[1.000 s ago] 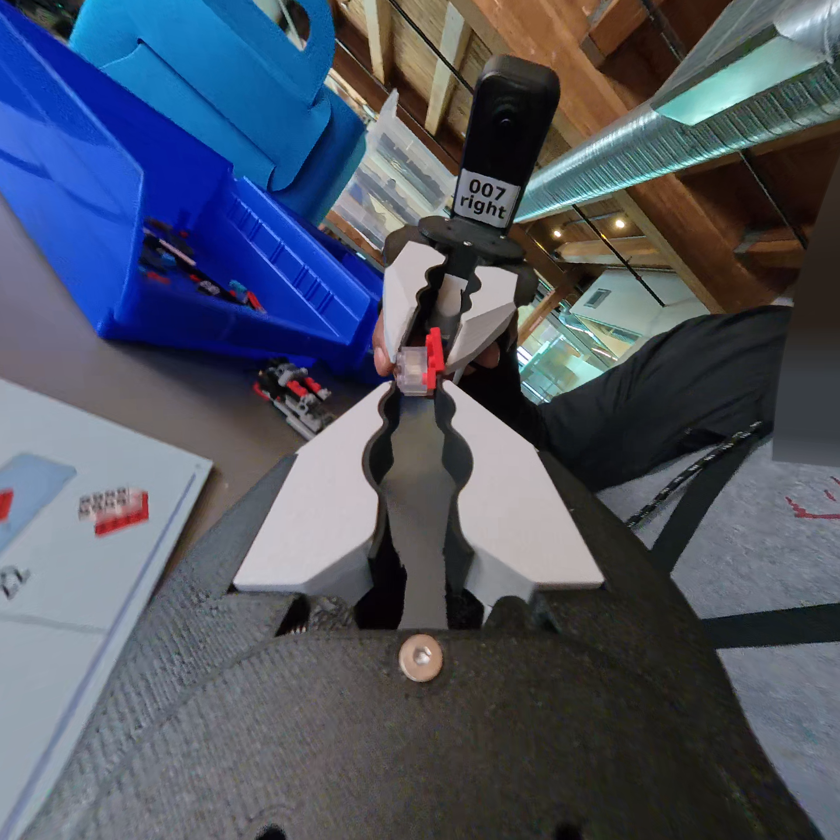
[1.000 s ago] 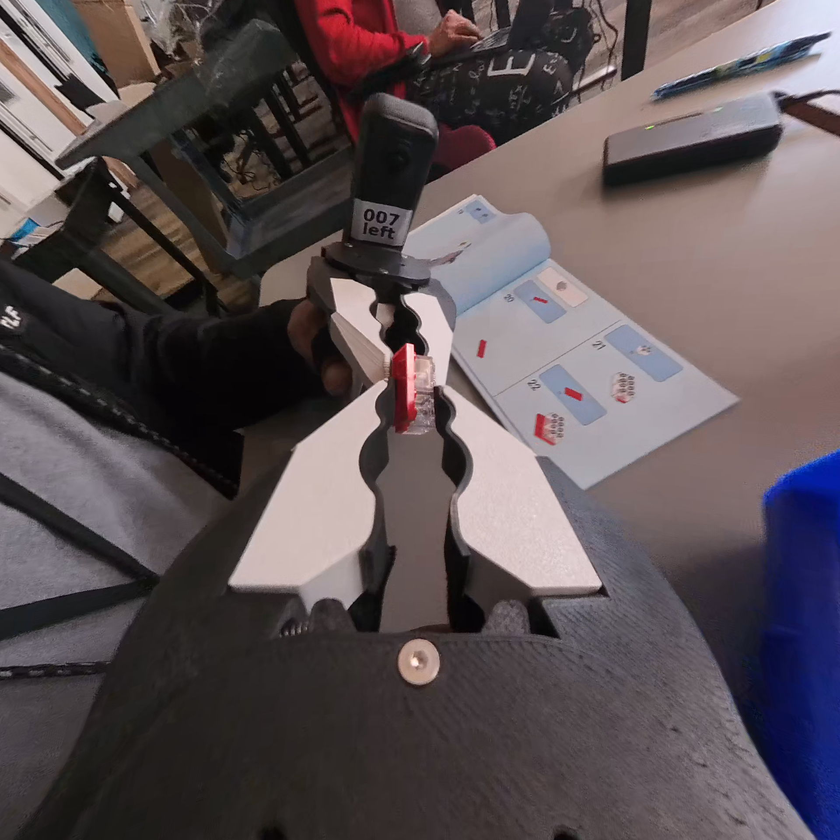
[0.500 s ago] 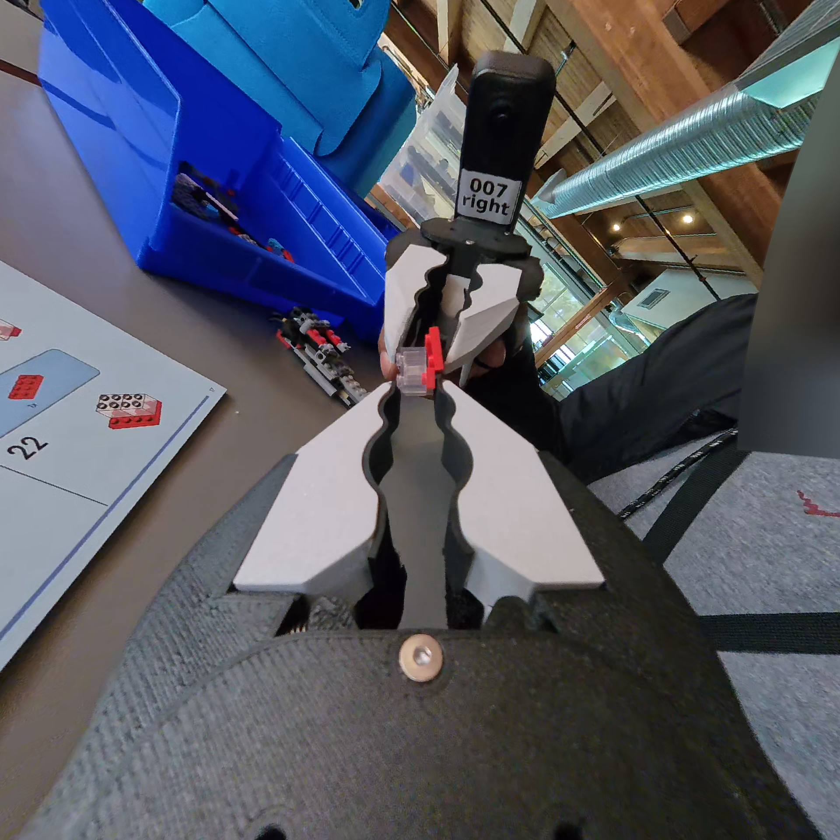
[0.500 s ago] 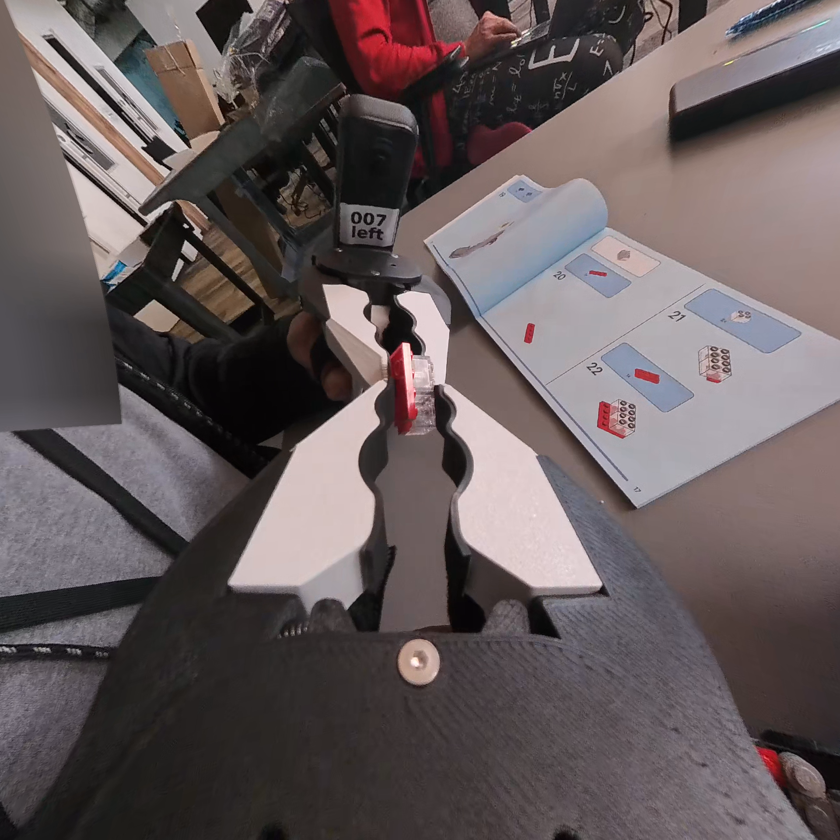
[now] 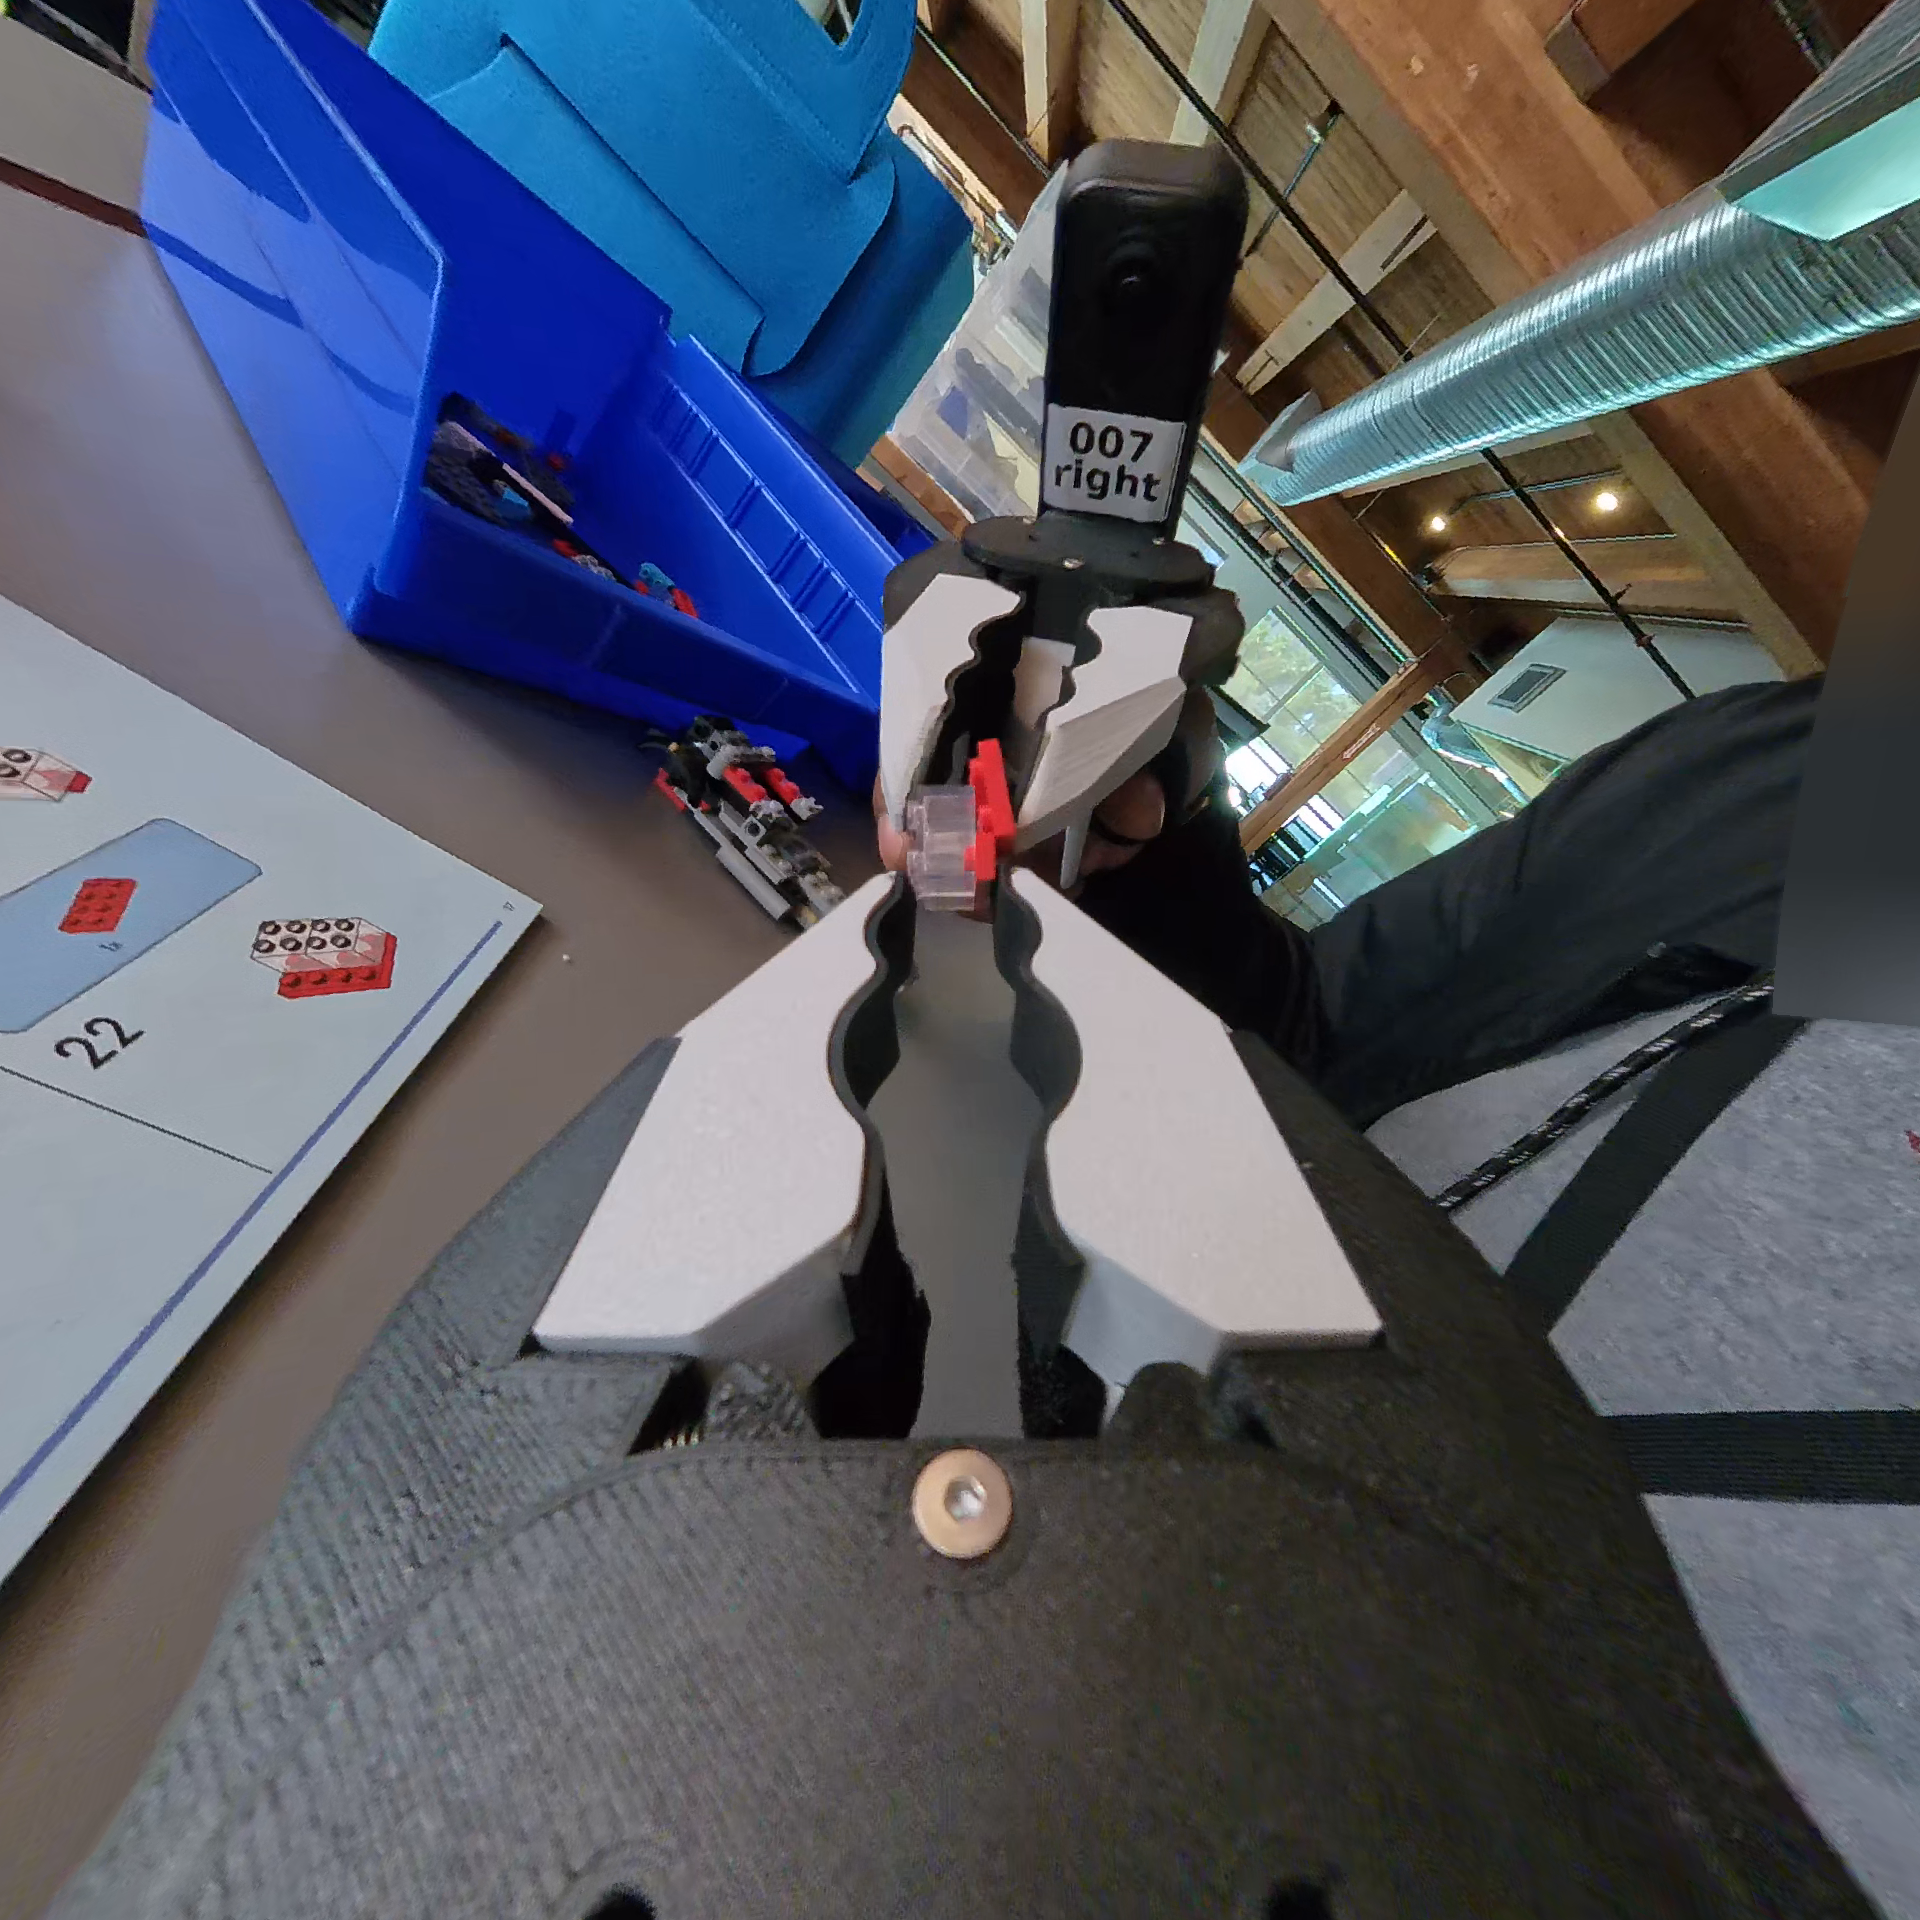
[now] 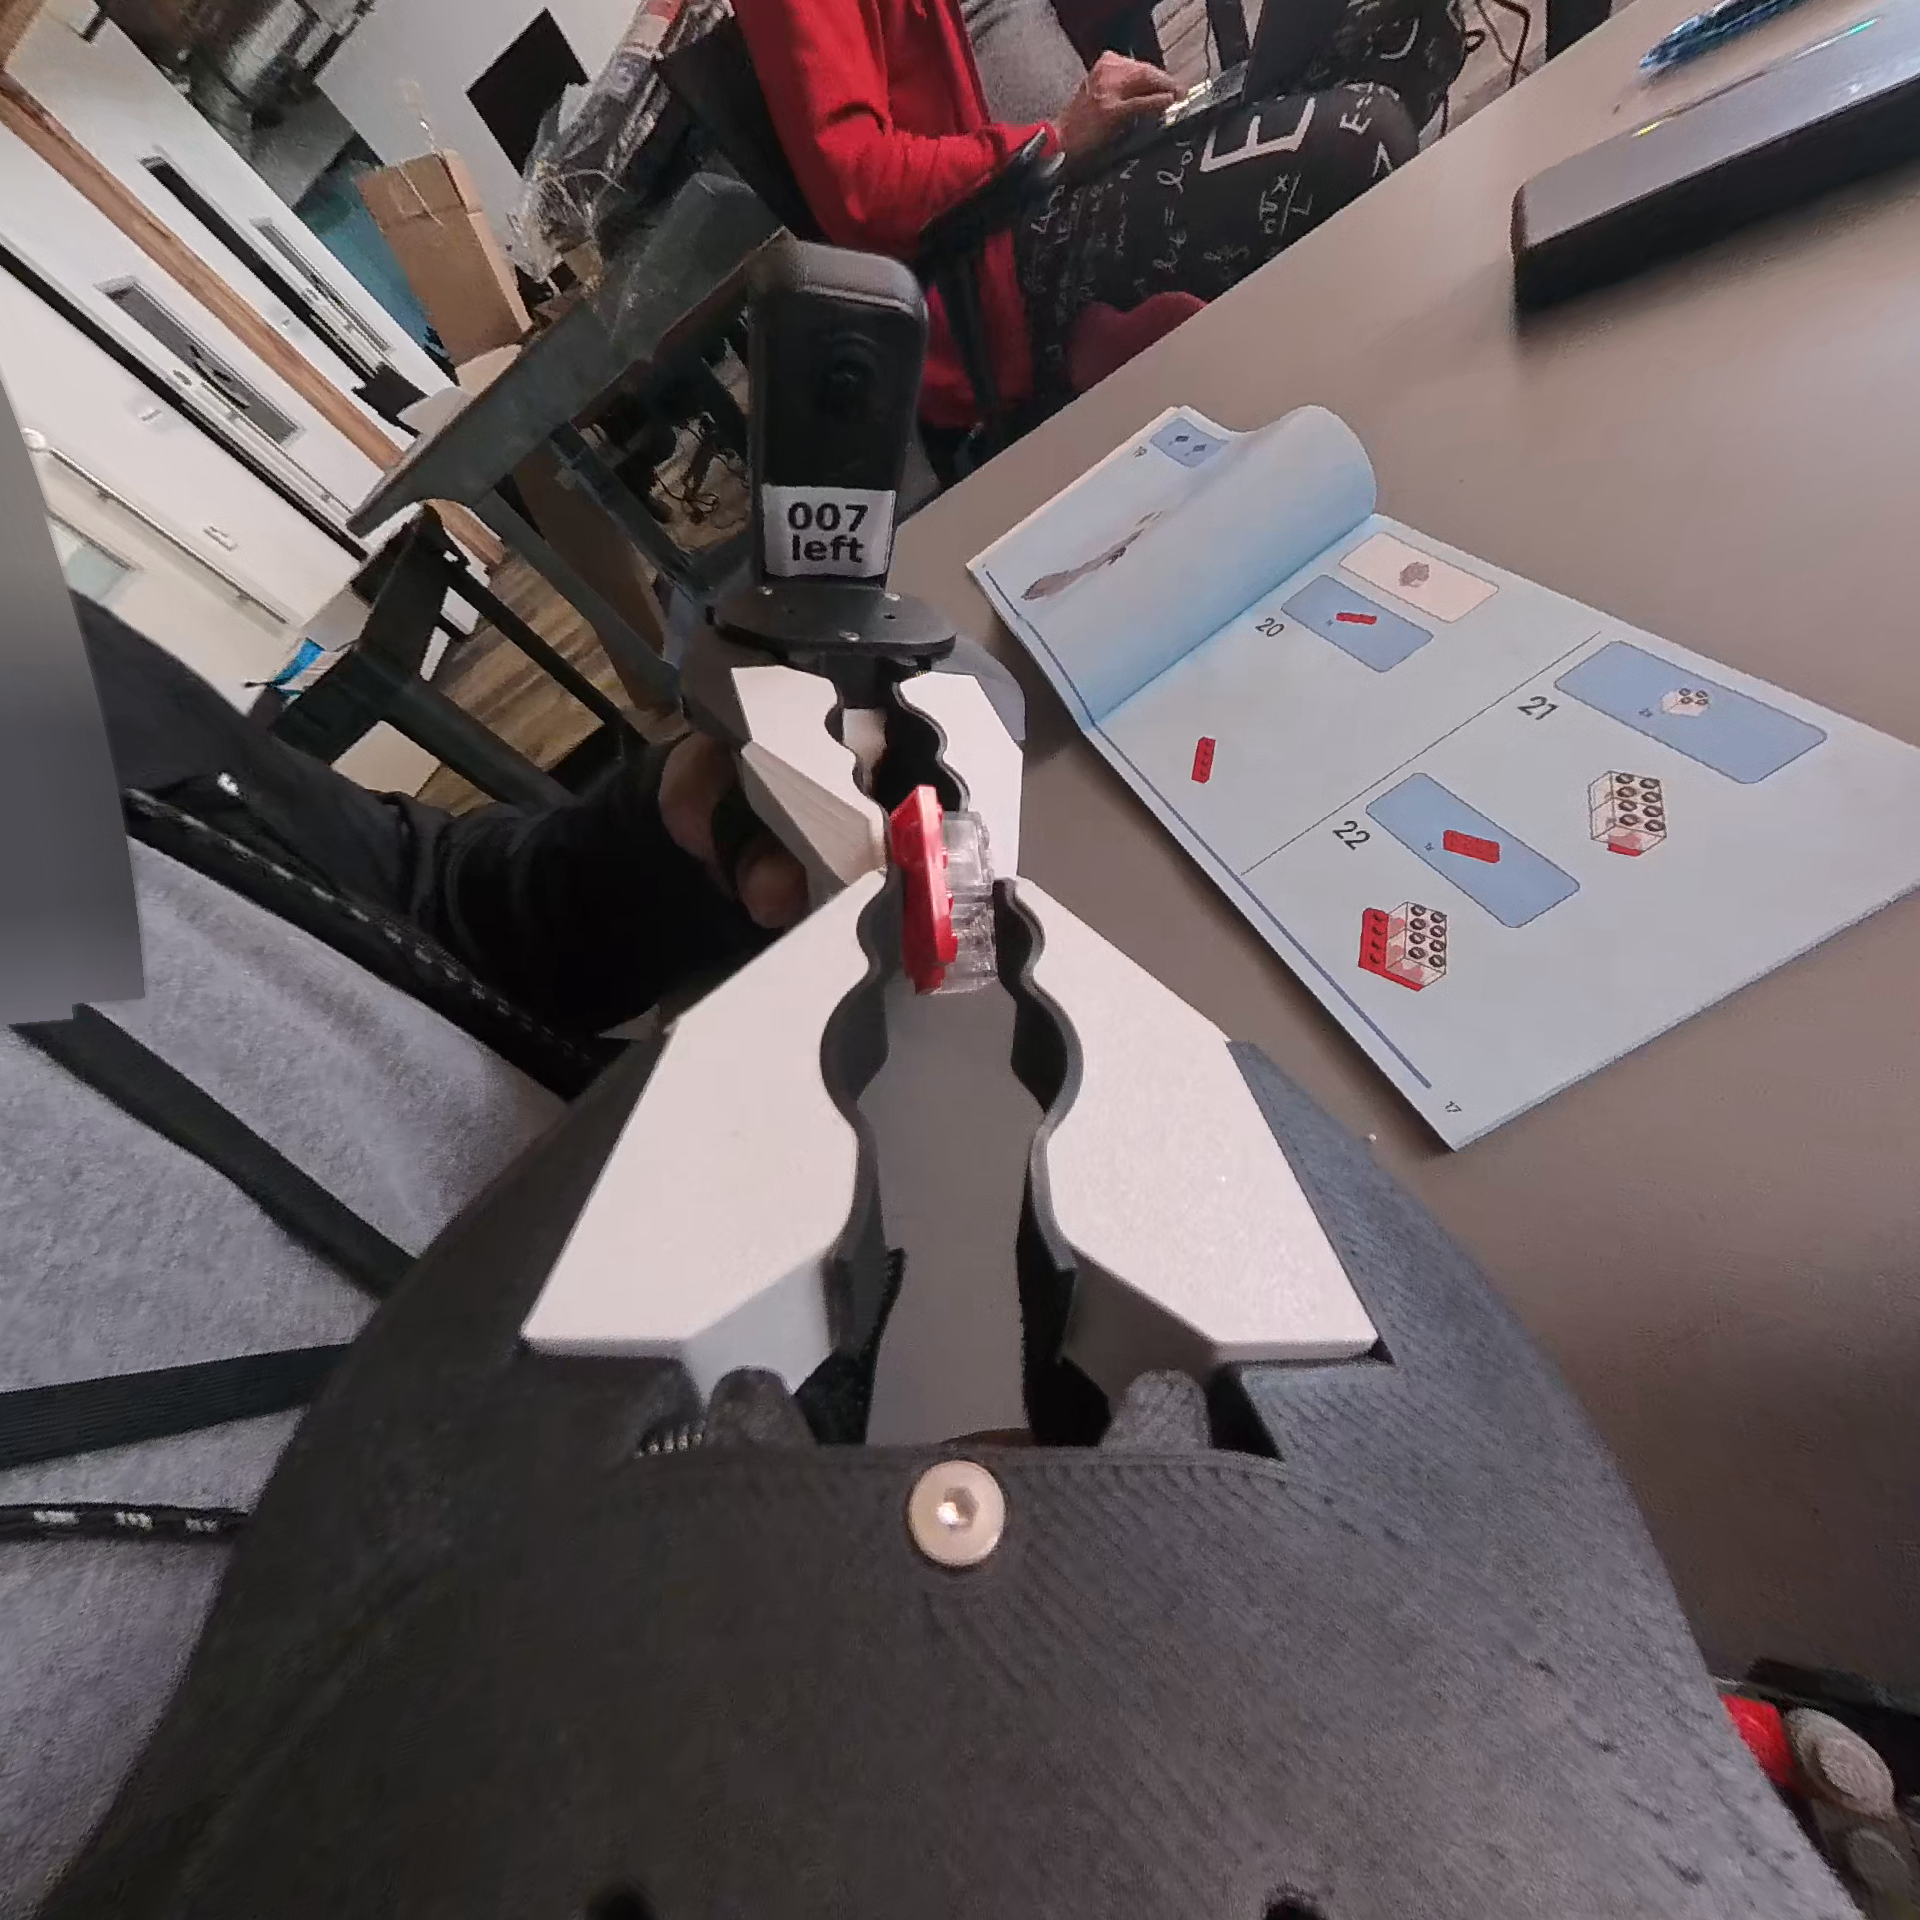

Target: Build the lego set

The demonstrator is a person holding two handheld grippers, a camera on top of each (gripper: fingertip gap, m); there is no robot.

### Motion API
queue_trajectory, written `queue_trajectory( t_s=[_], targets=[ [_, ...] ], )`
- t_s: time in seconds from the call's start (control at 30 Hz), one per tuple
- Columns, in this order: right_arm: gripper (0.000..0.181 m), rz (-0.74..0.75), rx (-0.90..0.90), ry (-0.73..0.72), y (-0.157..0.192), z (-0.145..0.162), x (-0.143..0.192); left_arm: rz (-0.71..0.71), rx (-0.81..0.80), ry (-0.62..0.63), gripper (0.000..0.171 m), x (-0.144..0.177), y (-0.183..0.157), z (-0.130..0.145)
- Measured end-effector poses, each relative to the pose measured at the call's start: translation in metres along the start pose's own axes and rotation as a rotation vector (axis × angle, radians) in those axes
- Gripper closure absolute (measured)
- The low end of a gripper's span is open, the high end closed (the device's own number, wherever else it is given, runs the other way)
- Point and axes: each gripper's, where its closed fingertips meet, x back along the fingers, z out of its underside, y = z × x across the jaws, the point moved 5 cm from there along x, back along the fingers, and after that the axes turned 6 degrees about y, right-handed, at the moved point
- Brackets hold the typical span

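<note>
ceiling: timber beams [image 5: 1455, 125] | silver duct [image 5: 1558, 353] | table: grey-brown [image 6: 1558, 395] | walls: white [image 6: 94, 343]

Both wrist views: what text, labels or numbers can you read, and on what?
I can't quote writing; these things bear it.
White sticker on the black camera, left wrist view.
Second white sticker on the other black camera, right wrist view.
Step numbers printed on the open booklet.

Clear brick [image 5: 940, 844] with red plate [image 5: 985, 805] pressed flat against one side, held edge-on above the table
</note>
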Motion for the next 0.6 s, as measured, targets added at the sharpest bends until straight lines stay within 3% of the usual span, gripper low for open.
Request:
queue_trajectory(
  t_s=[0.6],
  targets=[
    [0.165,0.015,0.106,-0.118,0.028,-0.027,0.040,0.013,-0.122,-0.115,0.157,-0.016,-0.038,-0.034]
  ],
)
